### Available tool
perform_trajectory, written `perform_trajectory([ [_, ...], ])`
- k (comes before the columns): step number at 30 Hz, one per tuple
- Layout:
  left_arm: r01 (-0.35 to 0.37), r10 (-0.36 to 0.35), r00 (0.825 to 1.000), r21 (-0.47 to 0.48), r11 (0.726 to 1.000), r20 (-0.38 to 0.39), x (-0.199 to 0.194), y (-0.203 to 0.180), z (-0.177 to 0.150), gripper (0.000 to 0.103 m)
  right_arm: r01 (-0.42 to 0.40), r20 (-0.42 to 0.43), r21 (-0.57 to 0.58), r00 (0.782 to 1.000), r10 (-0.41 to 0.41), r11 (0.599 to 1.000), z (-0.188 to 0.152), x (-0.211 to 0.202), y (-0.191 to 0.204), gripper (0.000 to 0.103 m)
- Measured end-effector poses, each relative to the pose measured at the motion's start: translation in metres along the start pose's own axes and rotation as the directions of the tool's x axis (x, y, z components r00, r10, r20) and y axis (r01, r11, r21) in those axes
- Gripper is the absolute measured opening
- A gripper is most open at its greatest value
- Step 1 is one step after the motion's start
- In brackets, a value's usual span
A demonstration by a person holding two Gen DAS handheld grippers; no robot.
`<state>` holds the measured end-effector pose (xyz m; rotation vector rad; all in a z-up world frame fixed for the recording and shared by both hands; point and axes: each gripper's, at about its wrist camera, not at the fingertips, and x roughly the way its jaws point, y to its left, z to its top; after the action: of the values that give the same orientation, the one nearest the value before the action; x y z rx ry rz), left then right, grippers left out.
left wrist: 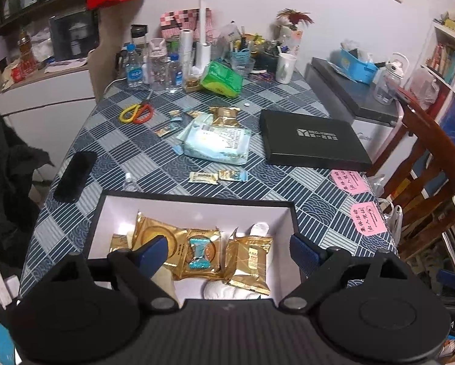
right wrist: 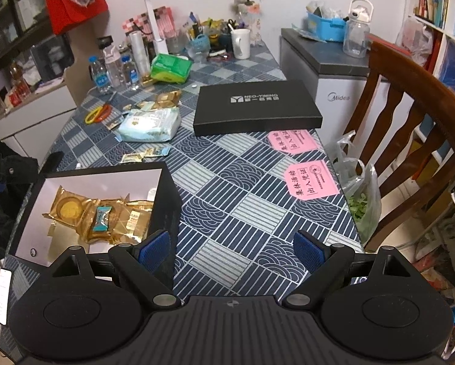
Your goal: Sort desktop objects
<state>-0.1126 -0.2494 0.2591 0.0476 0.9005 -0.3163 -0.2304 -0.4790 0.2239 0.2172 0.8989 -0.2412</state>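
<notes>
- Progress, judged partway: open box (left wrist: 197, 210), black outside with a white lining, sits at the near edge of the surface (right wrist: 242, 200) and already holds several gold foil packets (left wrist: 166, 243), crinkled and shiny, with one small teal twist-wrapped candy (left wrist: 199, 252) lying on top of them.
- Left to sort, mid-surface: two small candy bars (left wrist: 216, 177) in pale wrappers just beyond the box's far wall; soft pale-blue tissue pack (left wrist: 216, 143), pillowy plastic; gold packet (left wrist: 225, 115) touching its far side; a few tiny wrapped sweets near it.
- Scissors (left wrist: 137, 112), yellow and orange loop handles, toward the left edge; dark phone (left wrist: 75, 176), flat and glossy, at the left edge beside the box.
- Box lid (right wrist: 256, 106), flat matte black card with silver logo, toward the right edge; two pink paper slips (right wrist: 300, 161) along the right edge, thin and printed.
- Far edge: clutter of clear bottles, cups, green pack; not judged part of the job.
- Left claw (left wrist: 230, 249): wide, empty, poised over the box interior.
- Right claw (right wrist: 232, 251): wide, empty, over bare patterned cloth beside the box's right wall.
</notes>
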Motion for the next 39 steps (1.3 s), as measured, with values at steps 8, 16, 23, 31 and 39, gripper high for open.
perform_trajectory([
  [8,0.052,-0.052,0.999,0.039,0.998,-0.009,0.014,-0.009,0.006,0.103,0.039,0.015,-0.009,0.999,-0.039,0.999,0.005,-0.002,0.008,0.089],
  [16,0.046,-0.044,0.998,0.055,0.997,-0.041,0.033,-0.027,0.011,0.103,0.020,0.014,-0.013,1.000,-0.020,1.000,0.013,0.012,-0.004,0.089],
  [23,-0.023,0.026,0.997,0.043,0.999,-0.068,0.057,-0.050,0.027,0.103,-0.042,0.000,-0.026,0.999,0.042,0.999,0.036,0.041,-0.030,0.089],
  [31,-0.058,0.065,0.994,0.076,0.995,-0.088,0.090,-0.096,0.053,0.103,-0.097,-0.004,-0.030,0.995,0.097,0.995,0.069,0.078,-0.065,0.089],
  [39,-0.058,0.066,0.992,0.083,0.995,-0.103,0.125,-0.136,0.074,0.103,-0.120,-0.005,-0.034,0.993,0.120,0.992,0.097,0.112,-0.095,0.089],
])
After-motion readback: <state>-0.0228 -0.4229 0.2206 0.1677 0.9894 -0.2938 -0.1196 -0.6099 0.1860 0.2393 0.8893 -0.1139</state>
